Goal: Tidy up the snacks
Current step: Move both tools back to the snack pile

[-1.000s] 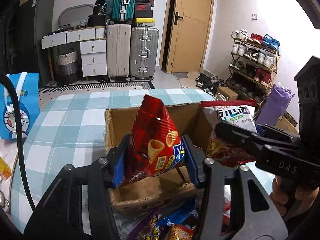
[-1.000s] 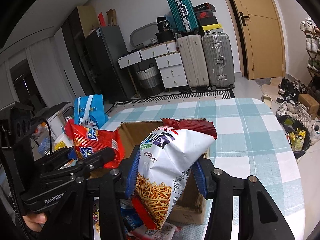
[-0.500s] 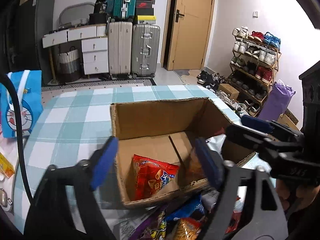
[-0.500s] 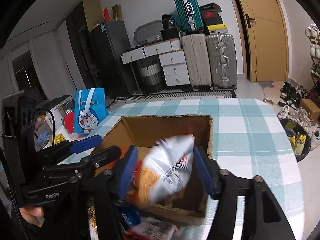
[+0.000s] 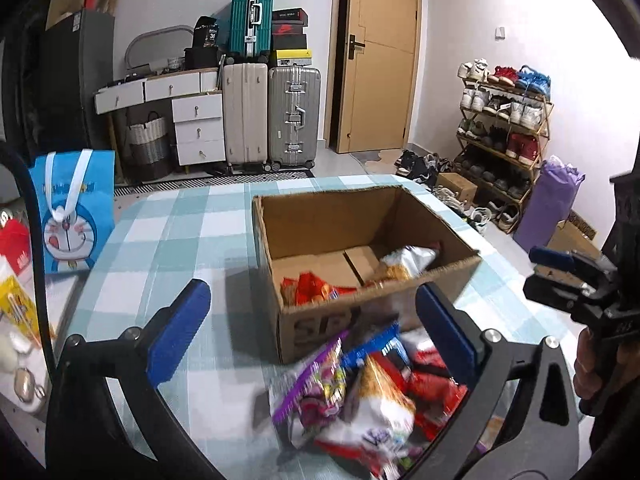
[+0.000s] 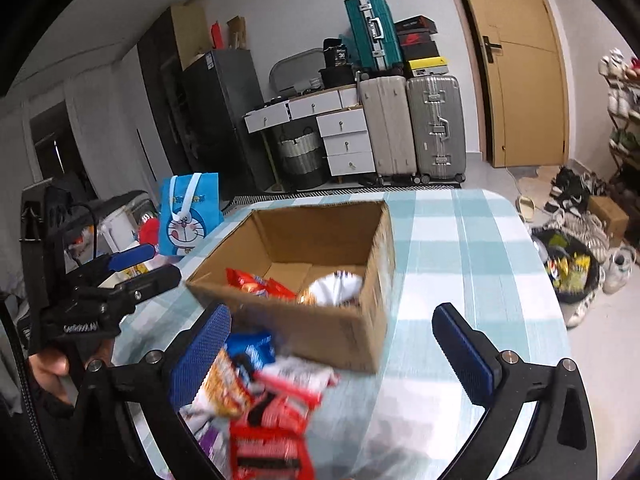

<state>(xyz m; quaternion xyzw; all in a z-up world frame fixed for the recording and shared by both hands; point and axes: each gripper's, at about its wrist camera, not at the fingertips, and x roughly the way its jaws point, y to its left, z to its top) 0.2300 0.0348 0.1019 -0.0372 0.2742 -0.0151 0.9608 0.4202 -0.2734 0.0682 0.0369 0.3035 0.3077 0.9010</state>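
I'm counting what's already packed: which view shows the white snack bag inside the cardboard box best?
Left wrist: white snack bag lies mostly exposed in the cardboard box. Right wrist shows only its top above the near wall.

Both wrist cameras look forward and slightly down over the checked table (image 5: 168,232), close behind the cardboard box (image 5: 360,216) (image 6: 320,236). Both frames share the suitcases (image 5: 272,116) (image 6: 412,124) at upper centre.
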